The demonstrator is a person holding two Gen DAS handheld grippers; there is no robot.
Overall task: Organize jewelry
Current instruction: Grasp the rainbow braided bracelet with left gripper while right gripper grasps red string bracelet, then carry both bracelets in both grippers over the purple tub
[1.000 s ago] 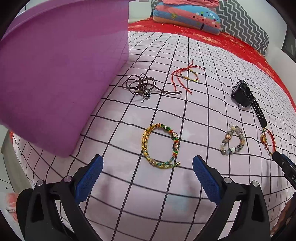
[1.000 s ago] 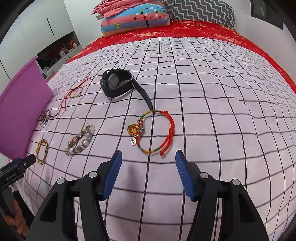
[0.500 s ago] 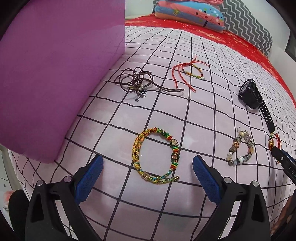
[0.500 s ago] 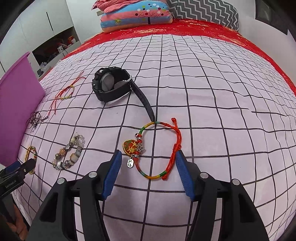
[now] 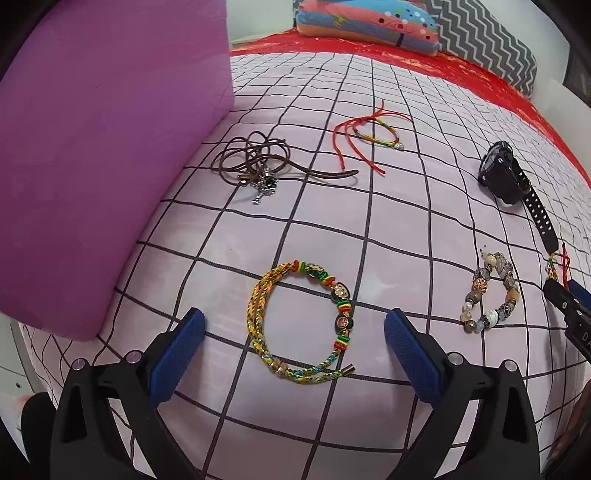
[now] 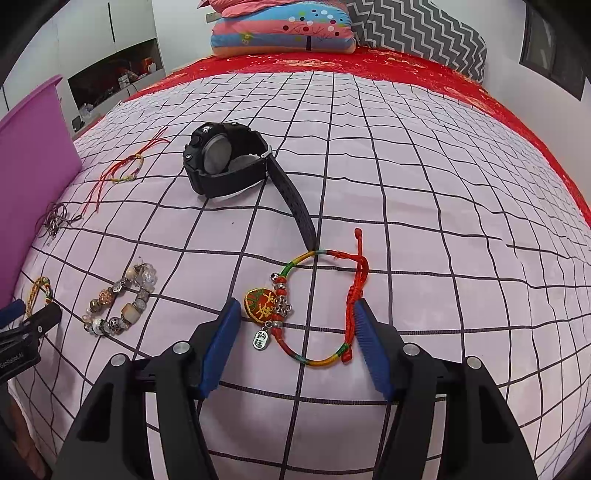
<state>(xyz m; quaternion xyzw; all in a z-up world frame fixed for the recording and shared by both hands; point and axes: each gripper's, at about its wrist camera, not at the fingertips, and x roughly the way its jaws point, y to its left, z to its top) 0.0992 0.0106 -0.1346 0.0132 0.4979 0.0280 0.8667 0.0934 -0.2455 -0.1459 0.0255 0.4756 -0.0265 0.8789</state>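
Jewelry lies on a grid-patterned bed cover. My left gripper [image 5: 293,321] is open, its blue pads either side of a yellow braided bracelet [image 5: 258,325]. My right gripper [image 6: 295,314] is open, straddling a red cord bracelet with a heart charm [image 6: 354,295]. A beaded bracelet [image 5: 489,291] [image 6: 122,301] lies between the two. A black watch [image 6: 218,162] [image 5: 504,175], a thin red string bracelet [image 5: 369,138] [image 6: 125,168] and a brown cord necklace [image 5: 255,162] [image 6: 55,219] lie farther back.
A purple box [image 5: 103,147] stands at the left edge of the bed; its side also shows in the right wrist view [image 6: 29,155]. Pillows [image 6: 284,29] and a red sheet [image 6: 388,70] are at the head of the bed.
Both grippers have moved forward and down toward the bed. The yellow bracelet and the red cord bracelet now lie between their open fingers.
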